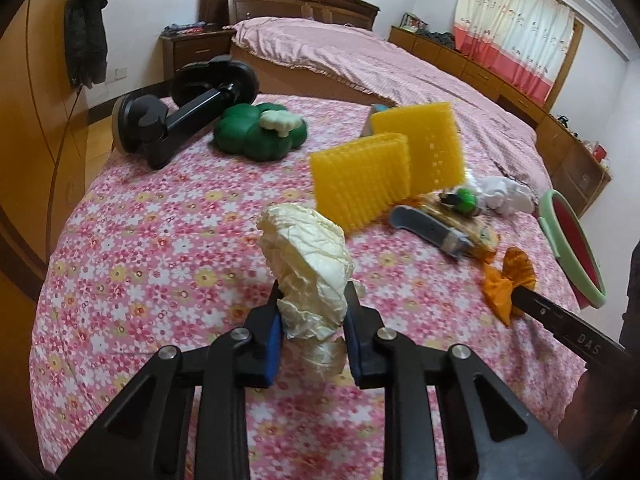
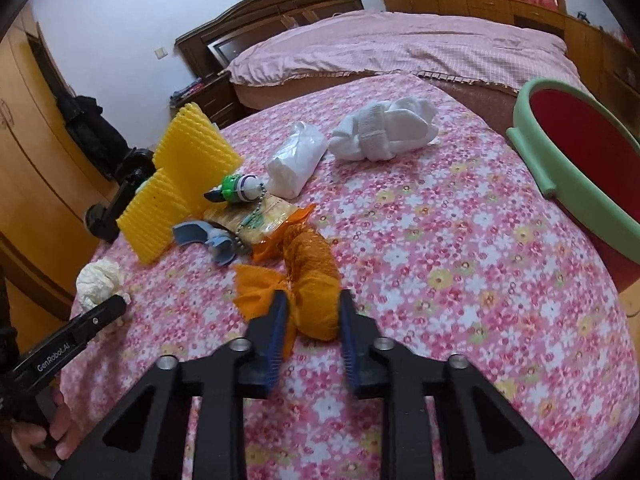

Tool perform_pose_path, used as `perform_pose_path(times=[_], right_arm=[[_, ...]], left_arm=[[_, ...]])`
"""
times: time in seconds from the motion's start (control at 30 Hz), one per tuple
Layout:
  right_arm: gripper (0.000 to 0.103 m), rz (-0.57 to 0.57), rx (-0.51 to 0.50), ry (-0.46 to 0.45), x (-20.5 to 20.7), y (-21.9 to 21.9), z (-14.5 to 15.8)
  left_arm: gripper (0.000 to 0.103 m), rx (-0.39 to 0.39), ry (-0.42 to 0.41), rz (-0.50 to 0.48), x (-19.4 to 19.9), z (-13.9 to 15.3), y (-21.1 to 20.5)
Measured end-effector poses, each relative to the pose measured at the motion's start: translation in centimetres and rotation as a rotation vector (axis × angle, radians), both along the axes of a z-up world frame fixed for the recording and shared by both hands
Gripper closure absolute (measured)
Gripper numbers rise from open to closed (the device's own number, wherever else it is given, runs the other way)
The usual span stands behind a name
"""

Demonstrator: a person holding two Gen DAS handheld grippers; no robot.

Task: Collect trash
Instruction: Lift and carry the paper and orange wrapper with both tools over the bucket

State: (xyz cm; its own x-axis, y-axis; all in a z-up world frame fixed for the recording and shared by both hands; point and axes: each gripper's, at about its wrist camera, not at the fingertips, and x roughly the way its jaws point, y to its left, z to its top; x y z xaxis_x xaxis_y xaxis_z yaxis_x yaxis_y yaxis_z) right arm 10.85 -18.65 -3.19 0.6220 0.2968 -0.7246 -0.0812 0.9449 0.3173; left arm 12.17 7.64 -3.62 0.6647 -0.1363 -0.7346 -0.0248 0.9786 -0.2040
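Observation:
My left gripper (image 1: pixel 314 300) is shut on a crumpled cream paper ball (image 1: pixel 308 256), held just above the flowered cloth; it also shows in the right wrist view (image 2: pixel 98 282). My right gripper (image 2: pixel 313 308) is shut on an orange mesh net (image 2: pixel 310 284), which lies on the cloth; it shows in the left wrist view (image 1: pixel 506 280) too. A red bucket with a green rim (image 2: pixel 560 160) stands at the right edge, also seen in the left wrist view (image 1: pixel 568 248).
On the flowered table (image 2: pixel 440 280) lie yellow corrugated foam pieces (image 1: pixel 384 164), a snack wrapper (image 2: pixel 260 220), a grey-blue handle (image 1: pixel 428 228), a green keychain toy (image 2: pixel 236 190), a white plastic bag (image 2: pixel 296 160), rolled white socks (image 2: pixel 384 128), a green cushion (image 1: pixel 256 136) and a black suction mount (image 1: pixel 180 112). A bed (image 1: pixel 380 64) lies behind.

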Motion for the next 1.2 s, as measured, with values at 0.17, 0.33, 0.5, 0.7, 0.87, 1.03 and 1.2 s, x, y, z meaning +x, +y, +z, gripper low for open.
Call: perform_pose_path(times=[0.17, 0.33, 0.5, 0.7, 0.87, 1.03, 1.2], right_arm=[[0.086, -0.005, 0.015, -0.030, -1.2, -0.6, 0.9], [0.086, -0.024, 0.026, -0.063, -2.6, -1.5, 2.1], [0.086, -0.056, 0.035, -0.093, -3.8, -2.9, 3.3], [0.086, -0.103, 0.043, -0.132, -5.2, -4.7, 4.7], [0.086, -0.149, 0.053, -0.166, -6.5, -6.5, 5.8], [0.086, -0.204, 0.056, -0.205, -7.7, -8.9, 6.8], [0.086, -0.261, 0.065, -0.227, -8.4, -11.4, 7.3]], left_arm=[[0.077, -0.002, -0.028, -0.026, -0.9, 1.4, -0.8], [0.077, -0.012, -0.046, -0.051, -1.2, 2.5, -1.9], [0.077, -0.011, -0.070, -0.095, -1.6, 3.7, -3.6], [0.077, -0.026, -0.093, -0.167, -1.8, 5.1, -6.0], [0.077, -0.040, -0.101, -0.230, -1.6, 6.2, -8.5], [0.077, -0.043, -0.103, -0.297, -1.3, 7.0, -11.2], [0.077, -0.038, -0.110, -0.365, -0.8, 7.7, -14.4]])
